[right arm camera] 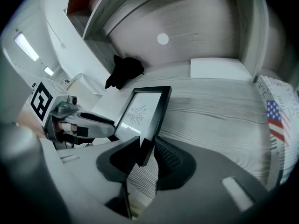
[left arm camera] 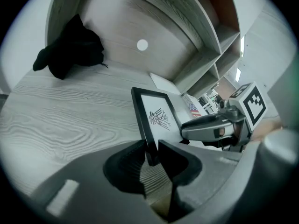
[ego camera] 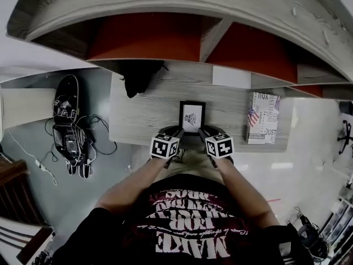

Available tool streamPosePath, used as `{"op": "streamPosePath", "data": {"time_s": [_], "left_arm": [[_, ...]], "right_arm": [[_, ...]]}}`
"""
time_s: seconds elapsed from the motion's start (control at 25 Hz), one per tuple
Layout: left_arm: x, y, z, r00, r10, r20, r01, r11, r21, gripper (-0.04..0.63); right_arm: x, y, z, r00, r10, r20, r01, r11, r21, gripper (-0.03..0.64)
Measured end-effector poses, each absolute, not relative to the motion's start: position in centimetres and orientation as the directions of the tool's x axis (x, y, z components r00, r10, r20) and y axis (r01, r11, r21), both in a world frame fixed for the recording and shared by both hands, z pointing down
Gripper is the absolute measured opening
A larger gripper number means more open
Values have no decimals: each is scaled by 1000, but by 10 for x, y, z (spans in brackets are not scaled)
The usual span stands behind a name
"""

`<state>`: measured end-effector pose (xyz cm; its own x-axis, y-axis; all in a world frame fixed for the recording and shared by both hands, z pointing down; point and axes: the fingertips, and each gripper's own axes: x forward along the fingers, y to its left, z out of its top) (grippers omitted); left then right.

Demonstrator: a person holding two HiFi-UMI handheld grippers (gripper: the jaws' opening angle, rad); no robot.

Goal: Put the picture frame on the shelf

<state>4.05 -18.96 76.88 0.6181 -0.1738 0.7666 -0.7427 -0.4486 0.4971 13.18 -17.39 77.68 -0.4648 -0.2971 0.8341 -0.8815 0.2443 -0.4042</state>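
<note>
A black picture frame (ego camera: 192,117) with a white mat and a small dark emblem lies on the grey wooden desk (ego camera: 143,115), near its front edge. My left gripper (ego camera: 175,132) grips the frame's near left corner. In the left gripper view the jaws (left arm camera: 152,147) are shut on that corner of the frame (left arm camera: 156,115). My right gripper (ego camera: 205,132) holds the near right corner. In the right gripper view the frame (right arm camera: 142,113) sits between the shut jaws (right arm camera: 147,144). I cannot tell whether the frame rests on the desk or is slightly lifted.
Above the desk rises a wooden shelf (ego camera: 212,35) with red-backed compartments. A black cloth (ego camera: 138,77) lies at the desk's back left. A white sheet (ego camera: 231,76) lies at the back. A flag-printed book (ego camera: 263,117) lies to the right. Cables and gear (ego camera: 69,127) lie on the floor at left.
</note>
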Motion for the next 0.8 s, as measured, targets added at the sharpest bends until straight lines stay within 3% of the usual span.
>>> {"op": "streamPosePath", "data": {"time_s": [0.8], "left_arm": [[-19,-247,635,635,-456,623,-766,-474,434,90]], "right_arm": [[74,-240,636,-525,-457,718,-837,430,-338,118]]}}
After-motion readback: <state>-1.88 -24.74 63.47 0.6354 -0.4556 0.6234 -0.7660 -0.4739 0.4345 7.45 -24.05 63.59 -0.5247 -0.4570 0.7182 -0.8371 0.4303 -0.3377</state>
